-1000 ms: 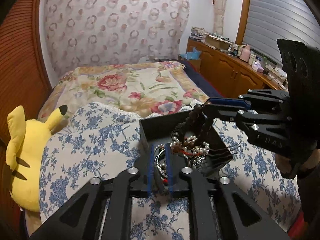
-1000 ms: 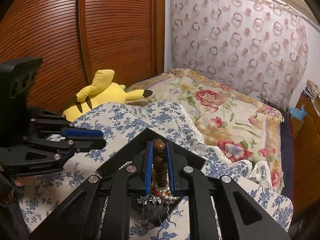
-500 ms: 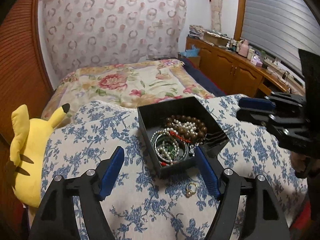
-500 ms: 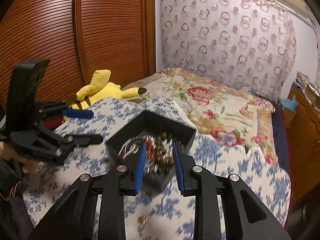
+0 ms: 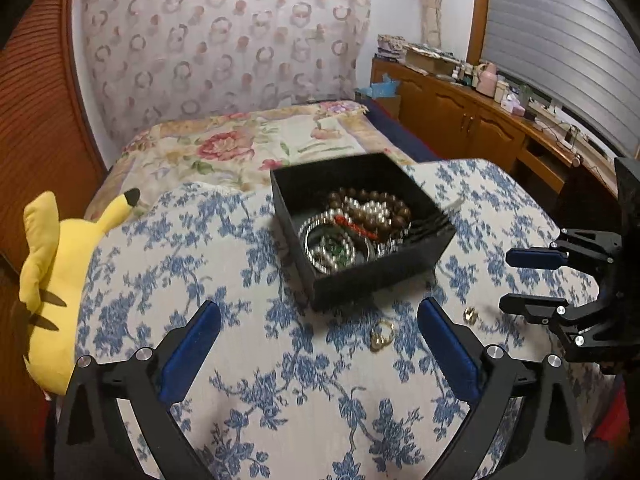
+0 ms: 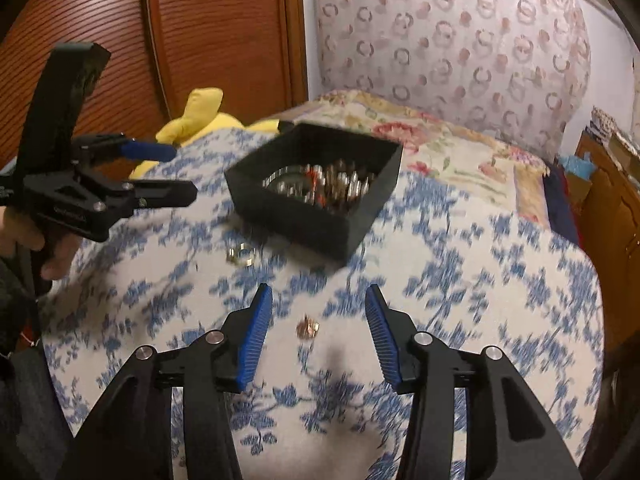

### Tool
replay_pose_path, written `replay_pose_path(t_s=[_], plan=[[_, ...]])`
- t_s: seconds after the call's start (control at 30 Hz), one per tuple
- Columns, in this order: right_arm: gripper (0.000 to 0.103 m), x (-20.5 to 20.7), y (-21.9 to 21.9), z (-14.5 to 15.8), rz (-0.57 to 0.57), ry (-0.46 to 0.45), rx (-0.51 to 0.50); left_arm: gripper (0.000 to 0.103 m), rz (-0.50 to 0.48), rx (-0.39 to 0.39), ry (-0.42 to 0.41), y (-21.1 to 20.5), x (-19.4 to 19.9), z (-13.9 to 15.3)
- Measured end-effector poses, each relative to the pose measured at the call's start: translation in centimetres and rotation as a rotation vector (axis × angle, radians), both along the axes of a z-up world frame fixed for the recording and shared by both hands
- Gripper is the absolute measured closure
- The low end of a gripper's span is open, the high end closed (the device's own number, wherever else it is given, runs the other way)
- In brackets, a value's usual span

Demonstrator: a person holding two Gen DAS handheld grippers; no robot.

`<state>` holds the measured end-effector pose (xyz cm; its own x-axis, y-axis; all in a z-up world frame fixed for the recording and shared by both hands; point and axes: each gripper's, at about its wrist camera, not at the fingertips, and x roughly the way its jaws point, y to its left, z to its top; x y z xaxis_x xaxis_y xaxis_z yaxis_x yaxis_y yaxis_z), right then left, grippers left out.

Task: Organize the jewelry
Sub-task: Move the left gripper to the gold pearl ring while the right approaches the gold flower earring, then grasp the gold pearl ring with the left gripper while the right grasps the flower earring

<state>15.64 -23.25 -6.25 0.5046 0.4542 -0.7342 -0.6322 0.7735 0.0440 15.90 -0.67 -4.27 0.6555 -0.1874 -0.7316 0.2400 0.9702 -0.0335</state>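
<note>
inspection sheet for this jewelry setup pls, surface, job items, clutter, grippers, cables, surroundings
surface: blue floral cloth, rumpled at the edges
job's things: open black box holding beaded bracelets; gold ring and a smaller ring loose on the cloth in front of it
clutter: yellow plush toy at the cloth's edge
grippers: left gripper wide open, empty; right gripper open, just been opening, the smaller ring on the cloth between its fingers
cables: nothing seen
surroundings: bed with floral quilt, wooden sideboard

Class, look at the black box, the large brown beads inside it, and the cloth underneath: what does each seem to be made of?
Box: probably matte card, with thin straight walls and no shine. Brown beads: likely polished wood, dark brown with a soft gloss. Cloth: woven fabric, with a blue floral pattern and visible weave.
</note>
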Motion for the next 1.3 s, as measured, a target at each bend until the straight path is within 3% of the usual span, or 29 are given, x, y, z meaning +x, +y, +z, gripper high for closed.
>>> replay_pose_path(t_s=[0.37, 0.57, 0.67, 0.93, 1.0, 1.2, 1.3], plan=[[0.052, 0.1, 1.6, -2.8, 0.047, 0.054, -0.066, 0.008, -0.01, 0.01, 0.084, -0.1, -0.4, -3.3], [0.068, 0.5, 2.4, -3.6, 0.054, 0.039, -0.113, 0.008, -0.025, 0.014, 0.107, -0.7, 0.0, -4.1], [0.086, 0.6, 2.5, -3.6, 0.064, 0.033, -0.12, 0.008, -0.037, 0.016, 0.111, -1.2, 0.1, -4.4], [0.086, 0.5, 1.4, -3.4, 0.055, 0.036, -0.104, 0.009, -0.081, 0.019, 0.109, -2.9, 0.7, -4.6], [0.086, 0.5, 1.0, -3.2, 0.044, 0.035, -0.093, 0.016, -0.093, 0.02, 0.11, -3.4, 0.9, -4.7], [0.086, 0.6, 0.2, -3.0, 0.025, 0.03, -0.087, 0.054, -0.118, 0.037, 0.128, -4.2, 1.1, -5.3], [0.086, 0.6, 0.0, -2.9, 0.025, 0.028, -0.085, 0.063, -0.116, 0.046, 0.123, -4.3, 1.0, -5.4]])
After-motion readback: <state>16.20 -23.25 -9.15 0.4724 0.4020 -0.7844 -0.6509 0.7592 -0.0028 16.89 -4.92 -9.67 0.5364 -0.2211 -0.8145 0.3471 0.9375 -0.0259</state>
